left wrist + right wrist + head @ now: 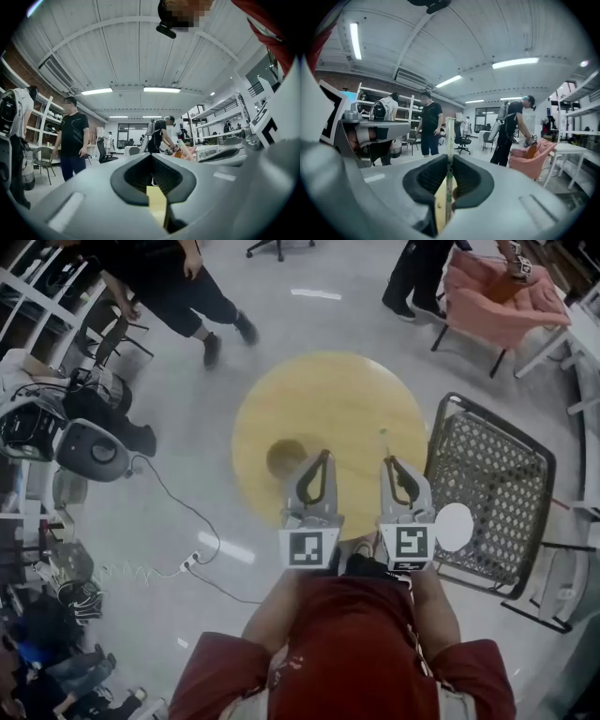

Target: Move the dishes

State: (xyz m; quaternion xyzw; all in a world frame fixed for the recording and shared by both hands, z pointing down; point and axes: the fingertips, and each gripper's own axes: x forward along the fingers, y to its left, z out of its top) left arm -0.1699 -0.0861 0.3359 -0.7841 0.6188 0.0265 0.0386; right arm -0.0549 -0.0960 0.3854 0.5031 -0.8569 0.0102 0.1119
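A round yellow table (347,395) stands in front of me in the head view. On its near left part sits an olive bowl (286,457). My left gripper (325,457) hovers just right of the bowl, apart from it; its jaws are shut with nothing between them (151,155). My right gripper (387,462) is shut on a thin pale stick (449,136) with a green tip (382,432), which points up and away over the table. A white round plate (455,527) lies beside the right gripper, over the chair's near edge.
A dark wire-mesh chair (492,474) stands at the table's right. A pink armchair (497,296) is at the far right. People stand beyond the table (202,296). Equipment, bags and a cable with a power strip (190,562) crowd the floor at the left.
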